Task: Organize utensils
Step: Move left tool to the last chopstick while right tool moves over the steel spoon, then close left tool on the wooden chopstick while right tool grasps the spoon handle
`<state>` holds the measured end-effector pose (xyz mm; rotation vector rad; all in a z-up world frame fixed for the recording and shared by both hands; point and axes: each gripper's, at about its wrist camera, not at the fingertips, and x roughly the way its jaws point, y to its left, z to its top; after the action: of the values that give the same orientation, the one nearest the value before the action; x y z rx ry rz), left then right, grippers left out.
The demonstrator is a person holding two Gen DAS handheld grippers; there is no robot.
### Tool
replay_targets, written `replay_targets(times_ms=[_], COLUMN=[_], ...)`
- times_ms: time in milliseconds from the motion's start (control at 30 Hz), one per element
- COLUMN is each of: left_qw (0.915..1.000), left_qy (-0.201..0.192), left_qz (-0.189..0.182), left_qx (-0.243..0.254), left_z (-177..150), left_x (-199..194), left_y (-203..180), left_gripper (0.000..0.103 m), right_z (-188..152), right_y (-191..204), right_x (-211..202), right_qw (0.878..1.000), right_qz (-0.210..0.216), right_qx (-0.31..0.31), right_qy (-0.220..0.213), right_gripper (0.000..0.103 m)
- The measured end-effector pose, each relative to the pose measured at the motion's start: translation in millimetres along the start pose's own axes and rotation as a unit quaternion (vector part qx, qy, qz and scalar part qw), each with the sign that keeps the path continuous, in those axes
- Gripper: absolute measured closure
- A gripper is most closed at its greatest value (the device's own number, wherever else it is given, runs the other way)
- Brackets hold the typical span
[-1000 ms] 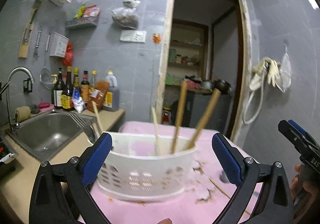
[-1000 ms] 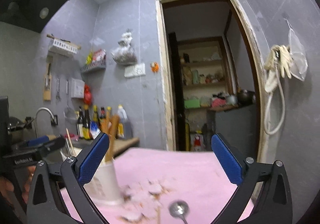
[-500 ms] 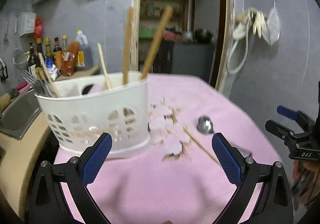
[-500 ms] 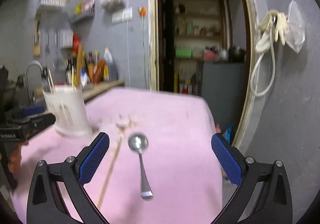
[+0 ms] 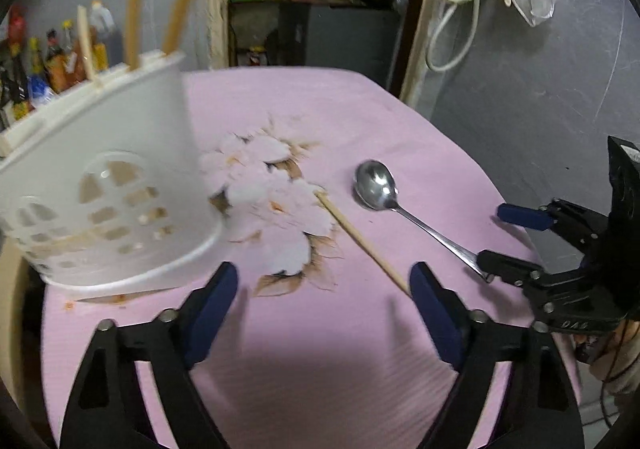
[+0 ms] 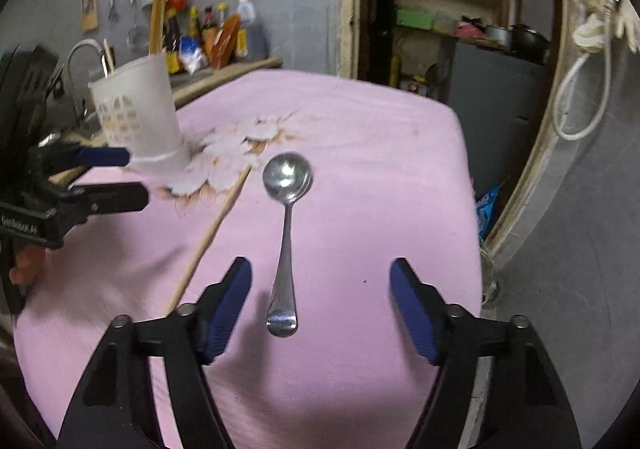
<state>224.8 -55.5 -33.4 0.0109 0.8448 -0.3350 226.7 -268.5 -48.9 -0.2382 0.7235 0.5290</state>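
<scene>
A metal spoon [image 6: 285, 233] lies on the pink tablecloth [image 6: 360, 153], bowl away from me; it also shows in the left wrist view [image 5: 400, 209]. A single wooden chopstick [image 6: 212, 233] lies left of it, also seen in the left wrist view [image 5: 360, 241]. A white perforated utensil holder [image 5: 104, 185] with several wooden utensils stands at the left, also in the right wrist view [image 6: 138, 117]. My right gripper [image 6: 320, 301] is open, empty, just above the spoon's handle end. My left gripper [image 5: 324, 309] is open, empty, near the chopstick's near end.
A flower pattern [image 5: 272, 201] is printed on the cloth beside the holder. A counter with a sink tap [image 6: 82, 53] and sauce bottles [image 6: 208, 37] lies to the left. A doorway [image 6: 452, 9] with shelves is behind the table. The table edge drops off at right.
Both grippers have tilted down and moved closer to the table. The right one now hovers over the spoon's handle; the left has swung right from the holder toward the chopstick.
</scene>
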Motion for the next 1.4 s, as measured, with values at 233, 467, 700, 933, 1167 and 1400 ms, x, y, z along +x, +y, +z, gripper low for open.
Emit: replay_targets(times_ms=[233,467,700,933,1167,1400], left_qw=[0.9979,0.9947,0.9946,0.9940,0.9946,0.9951], left_qy=[0.050,0.075,0.076,0.077,0.076,0.072], left_qz=[-0.036,-0.055,-0.040,-0.030,-0.027,-0.035], left_qx=[-0.017,-0.044,-0.058,-0.072,-0.066,-0.058], left_z=[17,33,43,42,27,12], left_x=[28,47,59,58,42,20], left_y=[0,6,7,9,11,18], left_gripper=[0.059,0.074,0.088,0.095,0.098,0.099], right_z=[1,4,9,14,28,45], right_y=[1,-8,-12,-12,-7,9], right_x=[11,15,20,26,38,55], right_qw=[1.000,1.000,1.000,1.000,0.999,0.997], right_qz=[0.013,0.013,0.013,0.012,0.014,0.019], right_qx=[-0.020,-0.012,-0.017,-0.021,-0.035,-0.055], right_qy=[0.018,0.015,0.015,0.018,0.029,0.045], right_gripper=[0.047,0.048,0.048,0.048,0.048,0.048])
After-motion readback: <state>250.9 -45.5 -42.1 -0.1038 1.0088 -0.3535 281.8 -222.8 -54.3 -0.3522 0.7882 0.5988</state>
